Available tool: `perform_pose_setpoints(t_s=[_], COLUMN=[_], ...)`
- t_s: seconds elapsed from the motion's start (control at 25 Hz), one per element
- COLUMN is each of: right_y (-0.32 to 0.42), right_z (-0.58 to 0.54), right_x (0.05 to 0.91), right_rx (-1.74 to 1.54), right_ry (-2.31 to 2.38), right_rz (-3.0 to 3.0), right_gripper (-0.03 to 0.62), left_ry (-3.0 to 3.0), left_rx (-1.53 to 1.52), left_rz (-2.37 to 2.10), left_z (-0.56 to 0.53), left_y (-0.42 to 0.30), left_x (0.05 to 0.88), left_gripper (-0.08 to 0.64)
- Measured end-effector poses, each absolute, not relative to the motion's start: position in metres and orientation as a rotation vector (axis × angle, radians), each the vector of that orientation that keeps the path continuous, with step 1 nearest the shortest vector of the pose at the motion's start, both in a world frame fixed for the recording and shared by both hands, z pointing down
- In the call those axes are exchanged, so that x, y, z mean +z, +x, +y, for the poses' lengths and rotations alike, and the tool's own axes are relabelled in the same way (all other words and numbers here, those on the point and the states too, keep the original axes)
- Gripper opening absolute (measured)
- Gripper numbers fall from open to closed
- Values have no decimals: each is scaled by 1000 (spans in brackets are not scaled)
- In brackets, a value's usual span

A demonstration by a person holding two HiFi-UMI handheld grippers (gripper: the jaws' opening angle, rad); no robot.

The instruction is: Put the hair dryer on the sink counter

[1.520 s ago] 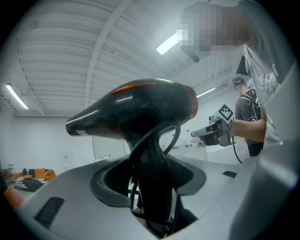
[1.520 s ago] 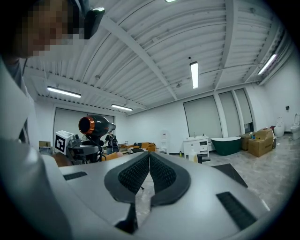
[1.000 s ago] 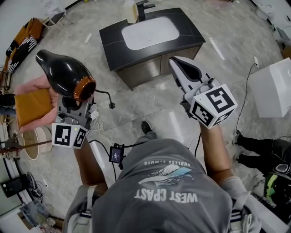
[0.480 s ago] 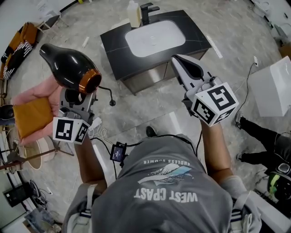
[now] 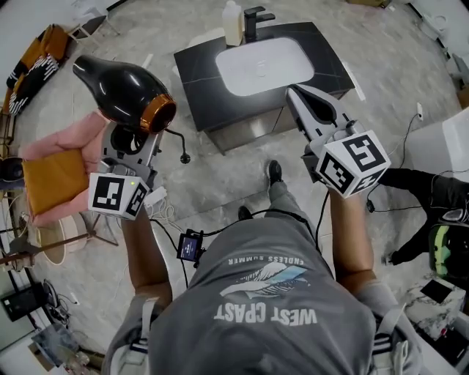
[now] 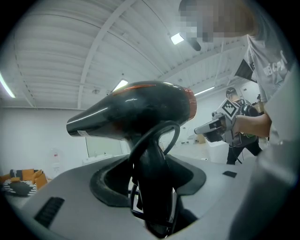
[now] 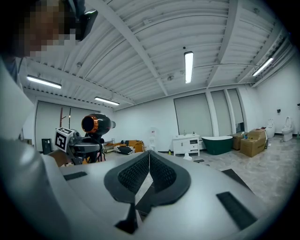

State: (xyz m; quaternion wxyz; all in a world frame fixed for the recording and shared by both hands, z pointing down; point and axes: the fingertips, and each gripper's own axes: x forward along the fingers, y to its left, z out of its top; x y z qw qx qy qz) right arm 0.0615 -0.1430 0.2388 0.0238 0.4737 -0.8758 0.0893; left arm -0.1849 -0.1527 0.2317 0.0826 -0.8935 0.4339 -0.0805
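We carry the hair dryer [image 5: 121,91] in the left gripper [image 5: 128,140], whose jaws are clamped on its handle, so the black body stands above them with the orange-ringed end toward our right. The right gripper [image 5: 299,94] has nothing in it, and its two pads meet.

The sink counter [image 5: 199,73] lies ahead and below, well apart from both tools, so the dryer is in the air and not yet over the dark top.

To do this well, we aim for the bare dark strip left of the white basin [image 5: 264,66], away from the bottle [image 5: 232,23] and the tap [image 5: 256,16] at the back edge. We let go only once the dryer rests on the top.

The cord [image 5: 176,140] dangles loose with its plug. We judge it could catch on the counter's edge, so we bring it over the top too. The glossy body looks rounded and may roll, so we lay it on its side.
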Motion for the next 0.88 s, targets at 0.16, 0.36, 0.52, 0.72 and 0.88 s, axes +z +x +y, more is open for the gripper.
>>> perform_pose_setpoints(t_s=[0.16, 0.36, 0.52, 0.72, 0.88], right_y=[64, 60, 56, 58, 55], right_z=[-172, -215, -246, -280, -301], right_x=[245, 257, 268, 280, 288], right_rx=[289, 317, 349, 377, 403], right_ry=[1440, 1345, 1271, 1201, 1156], right_rz=[-2726, -2751, -2753, -2749, -2739], right_gripper=[28, 28, 28, 28, 28], left_ry=[-2643, -2609, -2589, -2545, -2521], left_rx=[-285, -356, -405, -484, -561], left_rz=[1335, 1402, 1447, 1484, 1503], left_z=[-171, -199, -222, -252, -275], left_y=[-188, -187, -185, -178, -178], left_x=[239, 250, 262, 279, 295], left_gripper=[235, 235, 235, 235, 235])
